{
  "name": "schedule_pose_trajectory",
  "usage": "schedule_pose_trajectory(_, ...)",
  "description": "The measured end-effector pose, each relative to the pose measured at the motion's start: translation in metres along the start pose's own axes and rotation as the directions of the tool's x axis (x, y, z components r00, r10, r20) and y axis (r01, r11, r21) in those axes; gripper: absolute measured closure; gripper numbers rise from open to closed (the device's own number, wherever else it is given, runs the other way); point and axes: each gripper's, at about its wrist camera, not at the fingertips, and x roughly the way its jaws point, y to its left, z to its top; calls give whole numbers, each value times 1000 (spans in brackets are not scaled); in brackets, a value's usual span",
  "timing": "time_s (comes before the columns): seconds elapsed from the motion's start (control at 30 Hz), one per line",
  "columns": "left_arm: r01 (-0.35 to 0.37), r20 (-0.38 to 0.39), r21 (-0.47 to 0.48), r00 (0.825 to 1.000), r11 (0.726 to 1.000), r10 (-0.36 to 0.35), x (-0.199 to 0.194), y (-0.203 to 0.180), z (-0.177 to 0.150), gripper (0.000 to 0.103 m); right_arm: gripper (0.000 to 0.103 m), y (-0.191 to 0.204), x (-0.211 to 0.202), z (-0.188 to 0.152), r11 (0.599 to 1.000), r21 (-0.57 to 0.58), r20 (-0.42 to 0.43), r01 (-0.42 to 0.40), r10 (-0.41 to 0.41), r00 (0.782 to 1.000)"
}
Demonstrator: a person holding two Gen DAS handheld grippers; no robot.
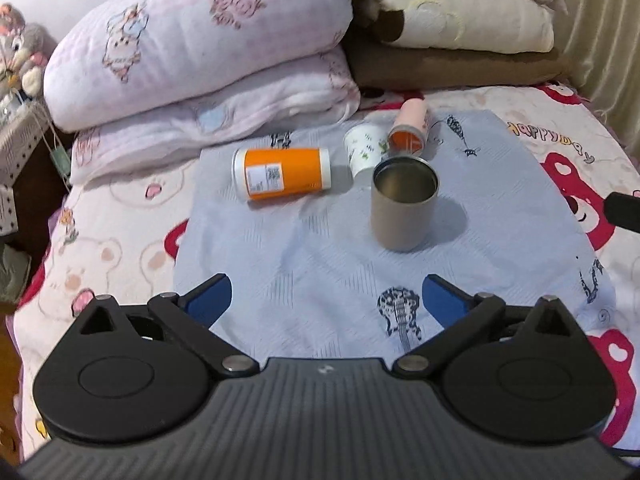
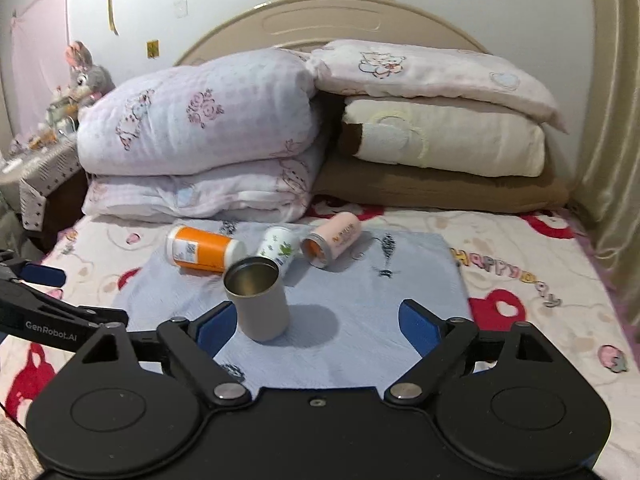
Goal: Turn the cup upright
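A grey metal cup [image 1: 403, 205] stands upright, mouth up, on a light blue cloth [image 1: 312, 264]; it also shows in the right wrist view [image 2: 258, 304]. Behind it lie an orange bottle [image 1: 282, 173], a white patterned cup [image 1: 364, 149] and a pink cup [image 1: 410, 127], all on their sides. My left gripper [image 1: 326, 300] is open and empty, well short of the grey cup. My right gripper [image 2: 318, 326] is open and empty, with the grey cup just beyond its left finger [image 2: 218, 326].
Folded quilts [image 1: 200, 60] and stacked pillows [image 1: 460, 28] line the back of the bed. A bedside table [image 2: 44, 168] with clutter and a plush toy [image 2: 86, 76] stands at the left. The left gripper's arm [image 2: 48, 312] reaches in at the right view's left edge.
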Motion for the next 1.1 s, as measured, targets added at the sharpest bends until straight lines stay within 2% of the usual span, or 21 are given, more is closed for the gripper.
schedule_pose_trajectory(0.03, 3, -5, -6, 1000, 1000, -4, -1, 2, -2, 0, 11, 1, -1, 0, 1000, 2, -5, 5, -5, 1000)
schedule_pose_trajectory(0.1, -2, -8, -18, 1000, 1000, 2, -1, 5, -5, 0, 2, 5, 1, 2, 999, 14, -23, 30, -29, 999)
schedule_pose_trajectory(0.2, -20, 0, -33, 1000, 999, 20, -8, 8, -9, 0, 2, 10, 8, 4, 997, 23, -68, 76, -75, 995)
schedule_pose_trajectory(0.33, -12, 25, -57, 1000, 998, 13, -21, 14, -10, 0, 2, 14, 13, 3, 997, 53, -79, 48, -44, 996)
schedule_pose_trajectory(0.43, -18, 32, -66, 999, 998, 20, -28, 16, -10, 0, 2, 21, 16, 2, 999, 35, -95, 40, -37, 995)
schedule_pose_trajectory(0.57, -20, 19, -67, 1000, 998, 22, -23, 18, -9, 0, 2, 26, 18, 3, 998, 40, -96, 53, -49, 994)
schedule_pose_trajectory(0.7, -42, -6, -115, 999, 992, 41, -13, 24, -10, 0, 2, 31, 21, 3, 998, 32, -111, 46, -42, 993)
schedule_pose_trajectory(1.1, -62, -37, -133, 998, 989, 58, -5, 38, -12, 0, 2, 41, 27, 3, 997, 16, -133, 69, -66, 989)
